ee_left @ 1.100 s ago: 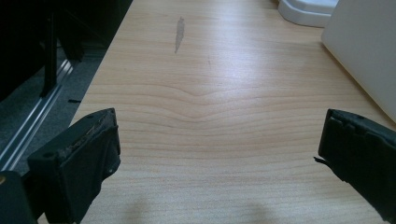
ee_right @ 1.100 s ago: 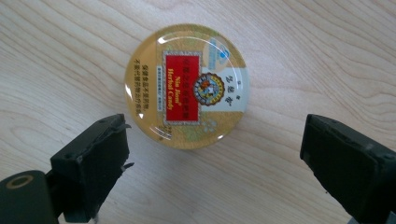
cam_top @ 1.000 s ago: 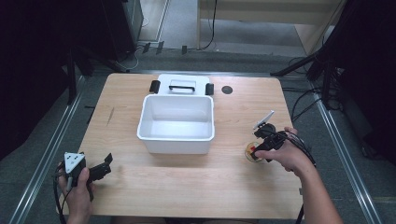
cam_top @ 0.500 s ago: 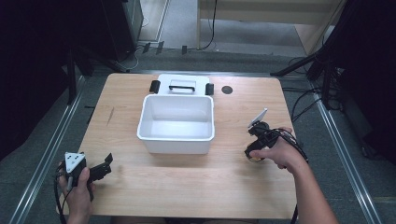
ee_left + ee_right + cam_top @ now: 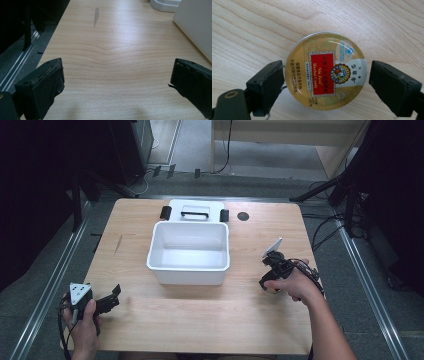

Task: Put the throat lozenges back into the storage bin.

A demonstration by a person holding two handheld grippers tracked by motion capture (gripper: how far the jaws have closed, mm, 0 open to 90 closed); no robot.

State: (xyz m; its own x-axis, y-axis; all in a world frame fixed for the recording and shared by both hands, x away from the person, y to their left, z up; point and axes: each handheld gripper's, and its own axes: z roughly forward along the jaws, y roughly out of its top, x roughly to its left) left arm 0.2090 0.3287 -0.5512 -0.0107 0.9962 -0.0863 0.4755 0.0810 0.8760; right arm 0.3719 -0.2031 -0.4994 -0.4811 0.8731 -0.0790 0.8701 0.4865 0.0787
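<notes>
- Dark floor, loose cables and black stands ring a pale wooden table [image 5: 200, 320], seen from above the person's side.
- Mid-table sits a white tub [image 5: 189, 251], open at the top, with its white lid [image 5: 195, 211] lying flat just beyond it at the far edge.
- Down at the near left corner, the left tool [image 5: 111, 298] rests in the left hand [image 5: 82, 325], in the same spot as a second ago.
- Its own view shows both jaws spread wide over bare wood, nothing between them, the tub's wall [image 5: 195, 27] off to the right.
- Over on the right, the right tool [image 5: 265, 282] has shifted: a second ago it was angled over the tin with the tin's colours showing beside it, and now the right hand [image 5: 295, 284] has rolled further over so the tin is covered from above.
- From the right tool's view, a round gold herbal candy tin [image 5: 325, 71] with a red label lies flat on the wood between the jaws.
- Left jaw is touching the tin's rim; right jaw stands just clear, so the tool is parted, not clamped.
</notes>
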